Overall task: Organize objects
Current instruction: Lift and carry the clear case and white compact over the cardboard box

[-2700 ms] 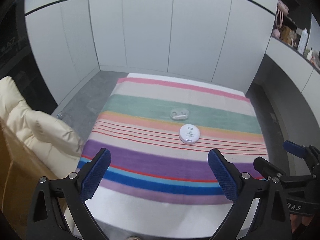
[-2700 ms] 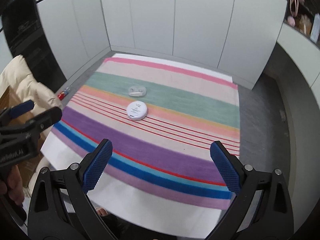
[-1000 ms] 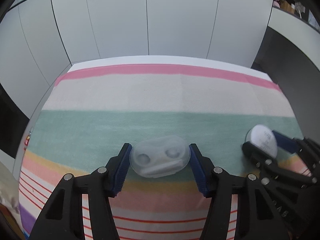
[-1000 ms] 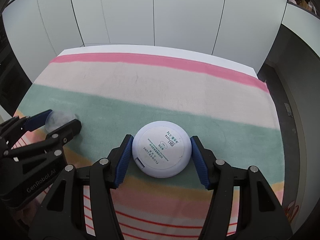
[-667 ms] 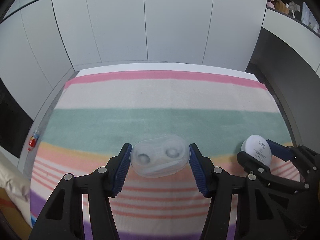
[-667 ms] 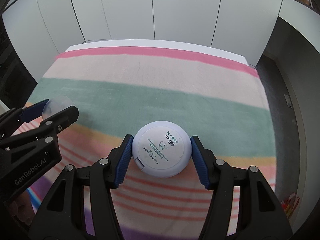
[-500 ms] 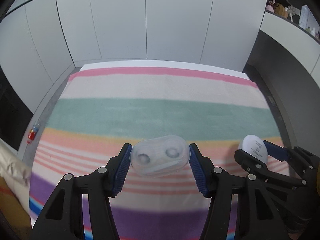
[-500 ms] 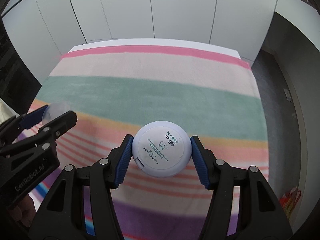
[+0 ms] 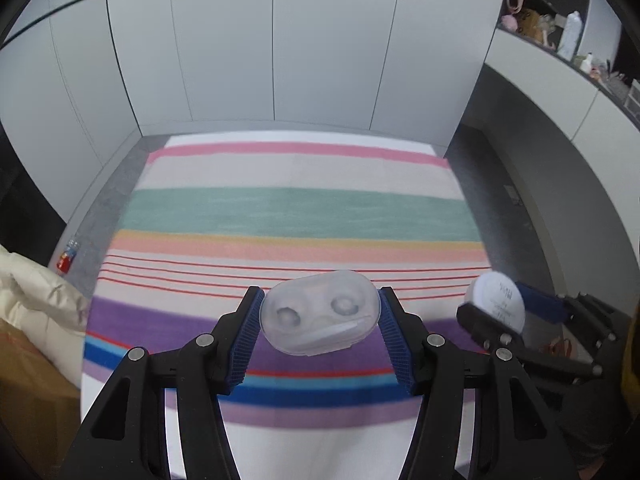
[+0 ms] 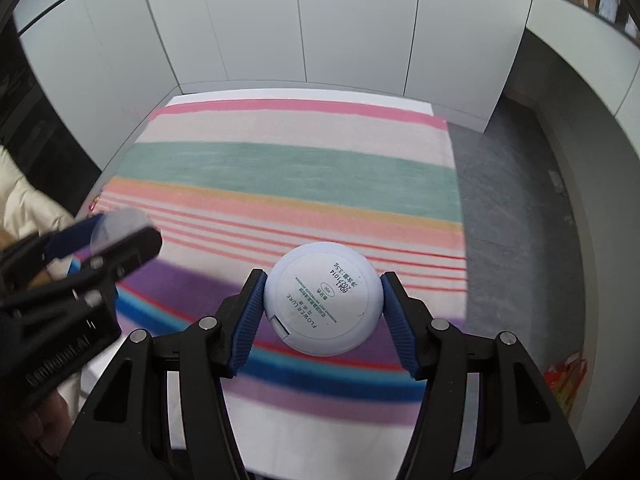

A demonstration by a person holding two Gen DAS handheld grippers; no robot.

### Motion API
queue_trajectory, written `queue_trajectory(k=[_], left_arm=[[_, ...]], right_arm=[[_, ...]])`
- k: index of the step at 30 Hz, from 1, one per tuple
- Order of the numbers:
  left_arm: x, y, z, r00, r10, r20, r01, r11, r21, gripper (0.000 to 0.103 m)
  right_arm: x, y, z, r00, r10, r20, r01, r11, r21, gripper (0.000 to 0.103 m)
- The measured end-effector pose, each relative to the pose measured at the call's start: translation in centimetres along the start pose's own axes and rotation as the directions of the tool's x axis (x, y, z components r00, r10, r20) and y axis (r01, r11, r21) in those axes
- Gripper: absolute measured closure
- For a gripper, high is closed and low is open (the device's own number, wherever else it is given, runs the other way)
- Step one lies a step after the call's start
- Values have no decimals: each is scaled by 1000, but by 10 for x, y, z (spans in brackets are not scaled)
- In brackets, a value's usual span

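The left gripper (image 9: 320,330) is clamped on a translucent lens case (image 9: 319,312), its blue pads pressing the two short ends; the case hangs in the air above the purple band of the striped blanket (image 9: 296,212). The right gripper (image 10: 322,314) is clamped on a white round compact (image 10: 322,298), label side up, also lifted over the blanket. Both shells are smooth, curved plastic held only at their edges, so I judge either could squirt out of the pads if the squeeze eases or the hand swings fast. Through the case's cloudy lid two round wells show; what they hold cannot be told. The compact is closed, its contents hidden
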State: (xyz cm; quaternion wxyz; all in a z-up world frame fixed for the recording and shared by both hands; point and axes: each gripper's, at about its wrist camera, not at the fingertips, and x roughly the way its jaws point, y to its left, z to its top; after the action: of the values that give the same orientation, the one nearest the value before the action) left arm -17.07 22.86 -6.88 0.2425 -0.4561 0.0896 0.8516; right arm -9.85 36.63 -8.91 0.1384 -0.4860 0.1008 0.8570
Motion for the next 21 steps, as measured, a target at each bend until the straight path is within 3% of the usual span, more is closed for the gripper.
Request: queue_trajectory(k=[14, 21], left_arm=[[-99, -24, -32, 996, -35, 79, 33, 999, 23, 45], [-135, -7, -48, 993, -15, 121, 15, 1000, -4, 45]], right_arm=[[-100, 2, -40, 998, 33, 47, -33, 999, -8, 43], [-128, 17, -45, 995, 62, 82, -60, 998, -33, 43]])
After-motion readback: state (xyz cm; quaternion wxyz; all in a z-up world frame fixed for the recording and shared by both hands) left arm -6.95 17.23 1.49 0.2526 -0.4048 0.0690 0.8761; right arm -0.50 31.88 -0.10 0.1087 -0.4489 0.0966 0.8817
